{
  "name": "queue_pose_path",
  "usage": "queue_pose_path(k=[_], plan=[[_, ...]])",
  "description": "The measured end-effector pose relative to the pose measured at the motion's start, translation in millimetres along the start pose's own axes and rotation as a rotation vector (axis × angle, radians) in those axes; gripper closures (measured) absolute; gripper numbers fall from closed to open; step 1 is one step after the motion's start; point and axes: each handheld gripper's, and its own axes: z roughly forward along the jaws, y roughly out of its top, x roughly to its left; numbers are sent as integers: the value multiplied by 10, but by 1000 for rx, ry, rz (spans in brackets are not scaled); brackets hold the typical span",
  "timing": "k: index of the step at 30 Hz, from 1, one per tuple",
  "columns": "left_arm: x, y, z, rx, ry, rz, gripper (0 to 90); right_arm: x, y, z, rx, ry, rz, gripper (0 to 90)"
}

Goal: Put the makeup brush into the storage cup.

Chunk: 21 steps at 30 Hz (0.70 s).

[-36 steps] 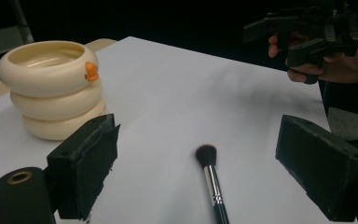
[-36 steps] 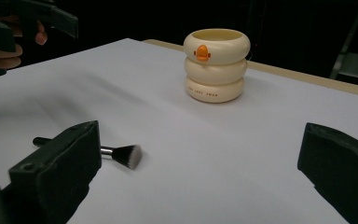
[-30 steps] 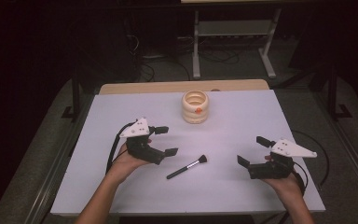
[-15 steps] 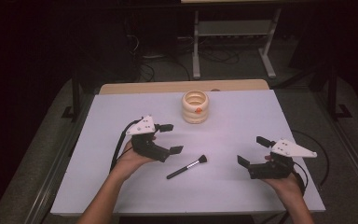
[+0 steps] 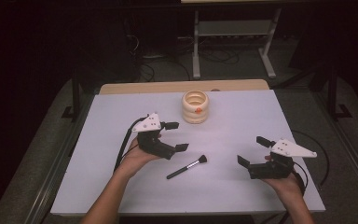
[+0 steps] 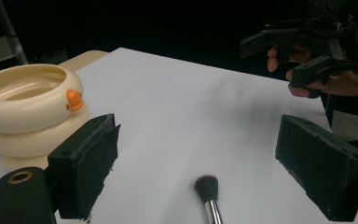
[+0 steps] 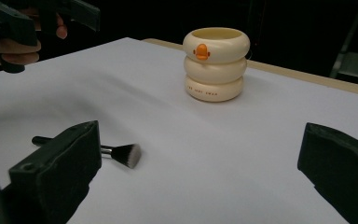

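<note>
The left gripper (image 5: 173, 136), jaws wide apart and empty, hovers tilted above the table (image 5: 242, 186) just left of the brush (image 5: 187, 167), which lies flat between both hands. The right gripper (image 5: 252, 150), equally open and empty, rests low at right.

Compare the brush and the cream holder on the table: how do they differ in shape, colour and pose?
The brush is thin and dark with a black bristle head; the holder is wide, cream and ringed, with an orange mark. The brush lies flat near the left gripper; the holder stands upright, farther back, open at the top. Both rest on the white table, and neither is held.
</note>
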Motion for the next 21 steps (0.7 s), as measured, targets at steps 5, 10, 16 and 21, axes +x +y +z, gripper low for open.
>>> queue_pose_path(k=[5, 10, 16, 21], plan=[[3, 27, 53, 0, 0, 13, 124, -1, -2, 1, 0, 1, -1, 0], [-1, 18, 131, 7, -12, 9, 127, 4, -3, 10, 3, 4, -5, 0], [-18, -27, 238, 53, -19, 9, 127, 9, -7, 20, 6, 5, -18, 0], [-40, -42, 299, 90, -13, 8, 129, 3, -10, 27, 7, 5, -17, 0]])
